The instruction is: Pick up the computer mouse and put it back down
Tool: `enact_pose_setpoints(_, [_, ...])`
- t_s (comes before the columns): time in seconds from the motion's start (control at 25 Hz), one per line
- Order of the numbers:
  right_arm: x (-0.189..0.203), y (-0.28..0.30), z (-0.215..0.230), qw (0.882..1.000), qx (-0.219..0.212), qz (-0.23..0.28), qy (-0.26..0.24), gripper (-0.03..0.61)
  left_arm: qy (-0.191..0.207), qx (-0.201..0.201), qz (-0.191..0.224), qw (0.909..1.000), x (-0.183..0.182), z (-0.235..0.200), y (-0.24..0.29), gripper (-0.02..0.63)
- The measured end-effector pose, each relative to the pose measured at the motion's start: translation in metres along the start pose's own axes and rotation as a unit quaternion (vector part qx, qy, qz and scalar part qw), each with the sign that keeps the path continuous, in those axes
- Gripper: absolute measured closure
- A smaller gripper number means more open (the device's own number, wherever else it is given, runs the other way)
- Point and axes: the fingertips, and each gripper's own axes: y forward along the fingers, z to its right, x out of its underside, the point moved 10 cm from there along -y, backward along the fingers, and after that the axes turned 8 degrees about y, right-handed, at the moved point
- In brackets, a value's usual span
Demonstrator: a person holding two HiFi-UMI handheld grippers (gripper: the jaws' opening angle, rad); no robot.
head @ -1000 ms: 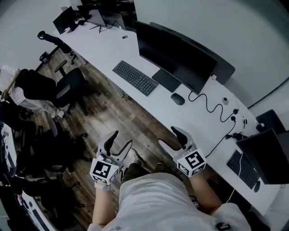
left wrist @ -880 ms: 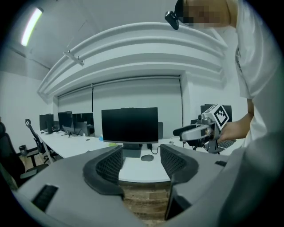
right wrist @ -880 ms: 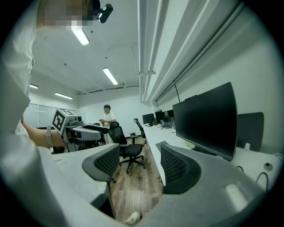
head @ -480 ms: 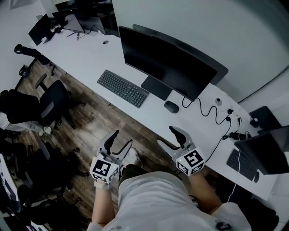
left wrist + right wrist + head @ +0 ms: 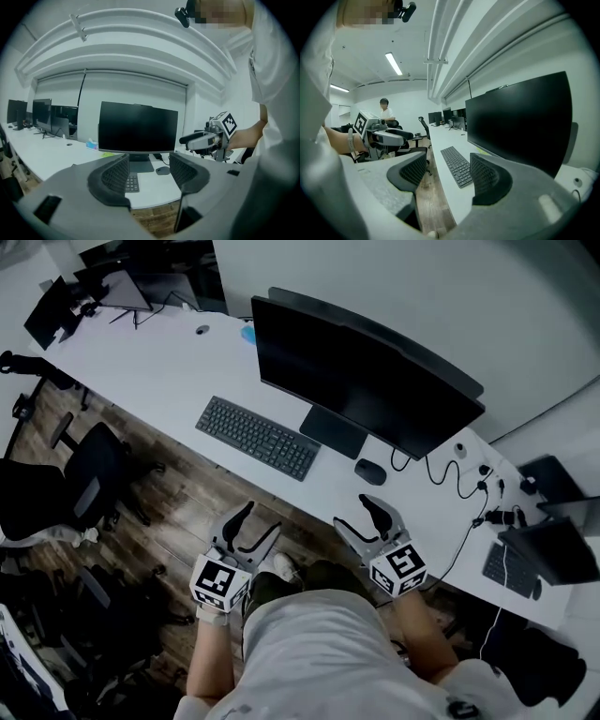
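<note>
Head view: the surface [image 5: 159,371] has slid nearer under me over the last second; the monitor [image 5: 361,381] fills more of the frame; the computer mouse [image 5: 370,472], well apart from my right claw [image 5: 361,518] a second ago, now lies just ahead of it; I judge the walk-in about done and the reach ready to begin; nothing is lifted yet.

The mouse rests on the surface just to the right of the monitor's foot, with the keyboard [image 5: 258,437] off to its left; my right claw hangs at the near edge of the surface, released, jaws spread wide with only air between them; its own view looks along the keyboard and does not catch the mouse, so I reckon it needs to swing toward the monitor's foot before it drops.

My left claw [image 5: 255,523] is released too, empty, out over the wooden floor; in its view the mouse shows far off between the jaws, untouched, beside the foot.
</note>
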Motion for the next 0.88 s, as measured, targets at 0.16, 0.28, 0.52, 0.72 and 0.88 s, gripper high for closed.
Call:
enact_pose_setpoints(0.16, [0.002,0.024,0.001,1.0,0.016,-0.012,-0.003,0.288,-0.002,0.016,-0.009,0.9998,0.007,-0.027,0.008,0.362])
enact_pose_setpoints(0.28, [0.003,0.038,0.004,0.999,0.02,-0.025,-0.009,0.288,-0.005,0.02,-0.017,0.9997,0.007,-0.037,0.012,0.362])
enact_pose_setpoints(0.52, [0.012,0.062,0.036,0.998,0.029,-0.06,-0.016,0.288,-0.025,0.019,-0.034,0.9989,0.017,-0.041,0.027,0.362])
enact_pose_setpoints(0.72, [0.018,0.076,0.072,0.995,0.024,-0.098,-0.025,0.288,-0.044,0.002,-0.051,0.9977,0.022,-0.047,0.042,0.362])
enact_pose_setpoints(0.88, [0.031,0.083,0.101,0.989,0.012,-0.138,-0.048,0.288,-0.06,-0.021,-0.067,0.9957,0.026,-0.045,0.053,0.362])
